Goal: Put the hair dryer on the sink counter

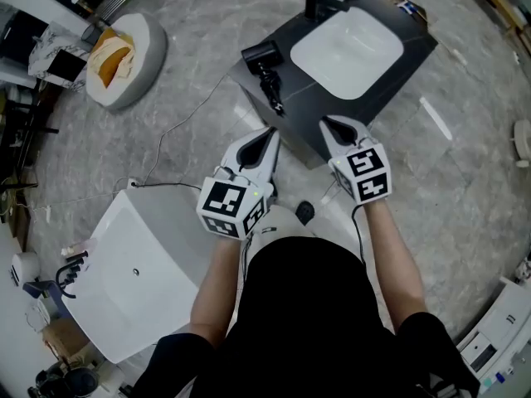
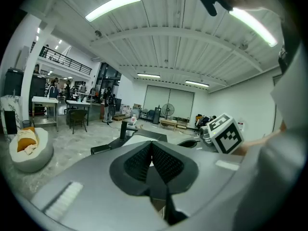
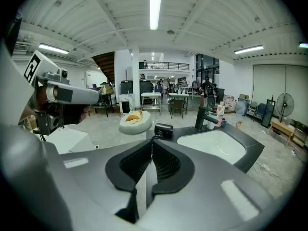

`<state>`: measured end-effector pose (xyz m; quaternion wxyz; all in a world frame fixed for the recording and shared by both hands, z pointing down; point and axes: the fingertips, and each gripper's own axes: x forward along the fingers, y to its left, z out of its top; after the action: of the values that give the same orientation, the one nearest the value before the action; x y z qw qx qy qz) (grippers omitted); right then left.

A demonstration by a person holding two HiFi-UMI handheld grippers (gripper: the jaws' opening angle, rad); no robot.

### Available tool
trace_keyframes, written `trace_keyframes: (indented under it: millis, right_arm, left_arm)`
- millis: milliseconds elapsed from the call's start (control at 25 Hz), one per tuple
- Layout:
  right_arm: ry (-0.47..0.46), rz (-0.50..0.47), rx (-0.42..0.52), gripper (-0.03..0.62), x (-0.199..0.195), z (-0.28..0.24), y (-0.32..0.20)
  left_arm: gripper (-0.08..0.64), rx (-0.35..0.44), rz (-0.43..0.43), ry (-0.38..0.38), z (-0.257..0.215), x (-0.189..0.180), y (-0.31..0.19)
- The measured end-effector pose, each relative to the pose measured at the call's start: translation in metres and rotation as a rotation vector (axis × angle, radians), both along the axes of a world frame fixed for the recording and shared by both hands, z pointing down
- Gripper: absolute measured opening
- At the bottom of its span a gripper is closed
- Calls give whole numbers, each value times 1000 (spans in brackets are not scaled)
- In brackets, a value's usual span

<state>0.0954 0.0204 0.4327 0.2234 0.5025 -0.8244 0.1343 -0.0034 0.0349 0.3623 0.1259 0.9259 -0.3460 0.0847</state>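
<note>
Lying on the surface [image 1: 299, 113] just left of the basin [image 1: 347, 52]: hair dryer [image 1: 264, 61], seemingly set where wanted. Hovering short of the basin, shut on nothing, with no load to carry: left hand-held gripper [image 1: 270, 135], right hand-held gripper [image 1: 328, 125].

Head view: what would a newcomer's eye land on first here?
The black hair dryer lies on the dark sink counter, just left of its white basin. In front of the counter, the left gripper and right gripper are held side by side, jaws together, nothing between them. A round white cushion sits on the floor, upper left.
</note>
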Motion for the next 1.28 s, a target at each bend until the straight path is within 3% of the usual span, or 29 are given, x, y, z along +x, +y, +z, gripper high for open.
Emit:
trace_keyframes:
  millis: [680, 1280]
  right_arm:
    - [-80, -7, 194, 12, -5, -100, 53]
    - [-124, 36, 264, 11, -2, -124, 59]
  left_arm:
    - [0, 55, -44, 29, -43, -9, 29]
    - [0, 69, -28, 34, -51, -15, 28]
